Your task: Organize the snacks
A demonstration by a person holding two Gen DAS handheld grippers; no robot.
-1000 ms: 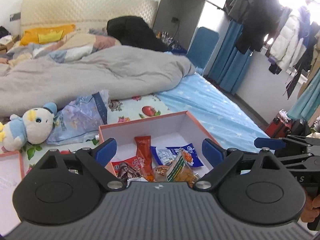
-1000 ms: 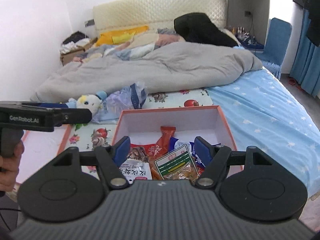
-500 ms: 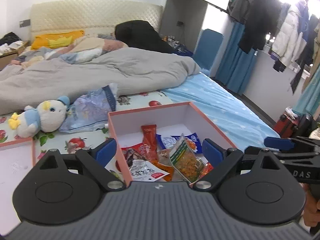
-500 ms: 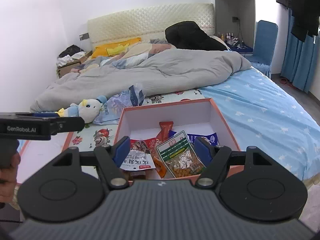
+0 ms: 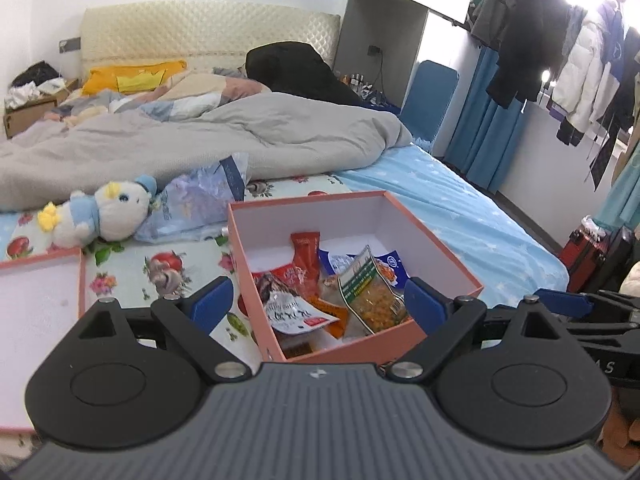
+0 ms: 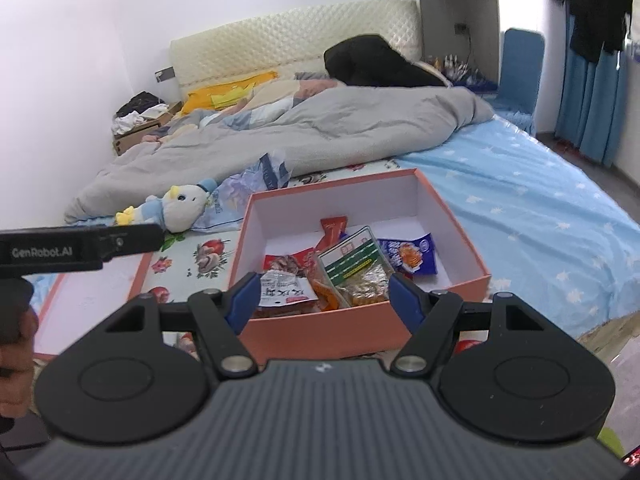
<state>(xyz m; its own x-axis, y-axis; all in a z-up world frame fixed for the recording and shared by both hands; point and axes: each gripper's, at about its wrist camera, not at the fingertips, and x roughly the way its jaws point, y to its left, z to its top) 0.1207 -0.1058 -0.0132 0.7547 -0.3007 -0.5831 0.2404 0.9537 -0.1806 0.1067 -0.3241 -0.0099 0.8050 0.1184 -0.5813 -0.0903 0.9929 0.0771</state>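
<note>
At the far left of the bed a shallow salmon-pink cardboard lid [image 5: 40,280] with a matt white inside is seen lying flat on the fruit-printed cotton sheet [image 5: 176,264]. Beside it a soft plush duck toy [image 5: 100,212] in white, blue and yellow is laid on its side, touching a crinkled pale-blue plastic bag [image 5: 200,196], behind which a rumpled grey quilt [image 5: 224,140] is spread below a padded cream headboard [image 5: 208,36]. In the middle, a square salmon-pink cardboard box [image 6: 460,224] with smooth white inner walls is set on the sheet, and the snacks are held inside it, heaped toward its near corner: a glossy white packet with black characters [image 5: 296,312], a narrow red foil sachet [image 5: 306,248], a clear pouch with a green-striped label [image 5: 370,288] tilted up on the pile, and a flat blue-and-white wrapper [image 6: 408,254] on the box floor. The left gripper [image 5: 318,302] is held just short of the box with its blue-padded black fingers spread wide and nothing between them. The right gripper [image 6: 320,298] is likewise held wide apart and empty, at the box's near wall. To the right, a light-blue star-patterned sheet [image 6: 540,208] is spread, and dark and white coats [image 5: 560,40] are hung before blue curtains [image 5: 480,128].
</note>
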